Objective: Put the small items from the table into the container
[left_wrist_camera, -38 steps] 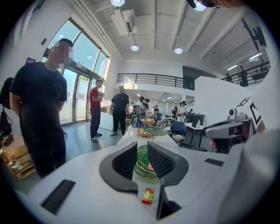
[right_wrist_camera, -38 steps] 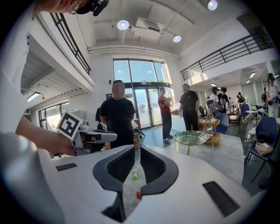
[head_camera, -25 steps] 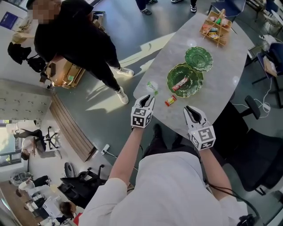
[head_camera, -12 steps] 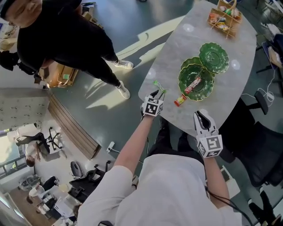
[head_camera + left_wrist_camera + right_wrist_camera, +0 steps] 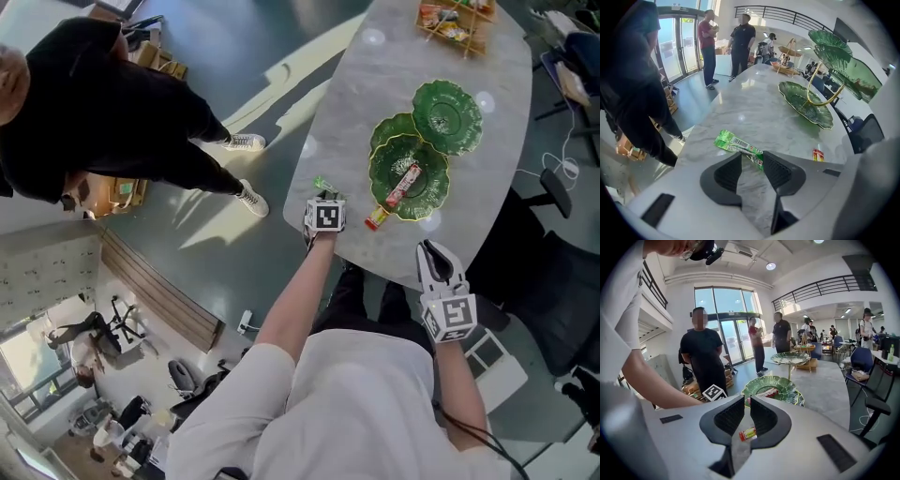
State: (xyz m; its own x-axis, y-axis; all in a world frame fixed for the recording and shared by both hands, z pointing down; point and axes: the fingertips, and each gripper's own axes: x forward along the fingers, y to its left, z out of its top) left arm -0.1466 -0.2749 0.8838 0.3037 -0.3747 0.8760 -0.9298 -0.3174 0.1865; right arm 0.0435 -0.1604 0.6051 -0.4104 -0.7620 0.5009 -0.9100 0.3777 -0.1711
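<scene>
A green snack packet [image 5: 738,145] lies near the marble table's near-left edge [image 5: 323,184]. My left gripper [image 5: 751,158] points steeply down at it. Its jaws are opening, the packet's end lies between the fingertips, and the pads are not pressing on it. In the head view the left gripper [image 5: 323,199] sits under its marker cube. A small red-and-yellow item [image 5: 377,218] lies on the table before the green leaf dish [image 5: 424,164], which holds a red packet [image 5: 403,184]. My right gripper [image 5: 434,251] hangs off the table's near edge, jaws slightly apart and empty [image 5: 745,414].
A second green leaf dish [image 5: 447,114] stands above and behind the first. A wooden caddy of snacks [image 5: 453,23] is at the table's far end. A person in black [image 5: 103,112] stands on the floor to the left. Office chairs are on the right.
My left gripper came down to the green packet at the table's edge and its jaws spread wider. The right gripper sank a little and stayed off the table's near edge.
</scene>
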